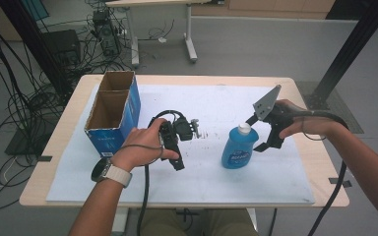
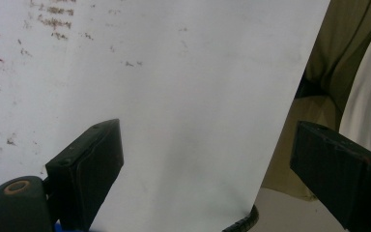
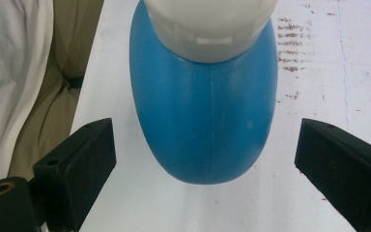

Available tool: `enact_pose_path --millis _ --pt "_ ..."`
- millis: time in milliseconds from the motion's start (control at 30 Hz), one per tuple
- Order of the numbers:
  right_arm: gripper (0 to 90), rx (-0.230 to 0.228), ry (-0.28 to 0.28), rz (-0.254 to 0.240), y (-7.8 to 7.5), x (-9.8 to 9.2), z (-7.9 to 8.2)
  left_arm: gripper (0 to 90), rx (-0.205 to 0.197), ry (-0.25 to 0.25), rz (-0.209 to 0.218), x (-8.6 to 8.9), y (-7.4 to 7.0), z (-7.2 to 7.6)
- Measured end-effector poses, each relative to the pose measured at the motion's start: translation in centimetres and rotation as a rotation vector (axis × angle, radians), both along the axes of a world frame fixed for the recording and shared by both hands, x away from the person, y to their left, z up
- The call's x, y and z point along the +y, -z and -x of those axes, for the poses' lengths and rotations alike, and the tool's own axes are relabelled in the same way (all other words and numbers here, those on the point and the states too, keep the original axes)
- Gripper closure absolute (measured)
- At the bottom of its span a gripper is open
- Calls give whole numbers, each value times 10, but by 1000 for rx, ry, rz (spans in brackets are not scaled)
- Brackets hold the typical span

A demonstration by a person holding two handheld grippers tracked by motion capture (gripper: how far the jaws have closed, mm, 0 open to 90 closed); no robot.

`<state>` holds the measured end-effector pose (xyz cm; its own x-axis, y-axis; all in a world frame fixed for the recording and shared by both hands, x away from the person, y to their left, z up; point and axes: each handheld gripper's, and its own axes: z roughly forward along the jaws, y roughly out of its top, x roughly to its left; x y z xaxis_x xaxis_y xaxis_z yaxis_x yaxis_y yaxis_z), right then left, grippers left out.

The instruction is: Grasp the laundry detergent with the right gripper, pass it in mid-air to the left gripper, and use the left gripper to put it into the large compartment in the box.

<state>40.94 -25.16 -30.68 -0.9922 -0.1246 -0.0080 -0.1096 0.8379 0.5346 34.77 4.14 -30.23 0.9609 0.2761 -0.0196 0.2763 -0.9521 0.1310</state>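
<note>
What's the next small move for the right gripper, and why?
Probably lower the right gripper a little and close on the blue bottle. Its jaws stand open on either side of the bottle's body, touching nothing, and the bottle stands upright on the white mat, white cap up. The left gripper is open over bare mat.

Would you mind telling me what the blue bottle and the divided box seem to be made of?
Blue bottle: probably plastic, smooth with a soft sheen and a moulded seam down its side; white cap, likely plastic too. Divided box: cardboard, with raw brown inner walls and a blue printed outside.
</note>
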Motion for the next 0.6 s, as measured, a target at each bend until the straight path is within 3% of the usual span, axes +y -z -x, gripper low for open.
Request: enact_pose_path --millis 600 --pt "73 4 20 -9 -2 -3 2 121 -7 -5 0 -1 -4 2"
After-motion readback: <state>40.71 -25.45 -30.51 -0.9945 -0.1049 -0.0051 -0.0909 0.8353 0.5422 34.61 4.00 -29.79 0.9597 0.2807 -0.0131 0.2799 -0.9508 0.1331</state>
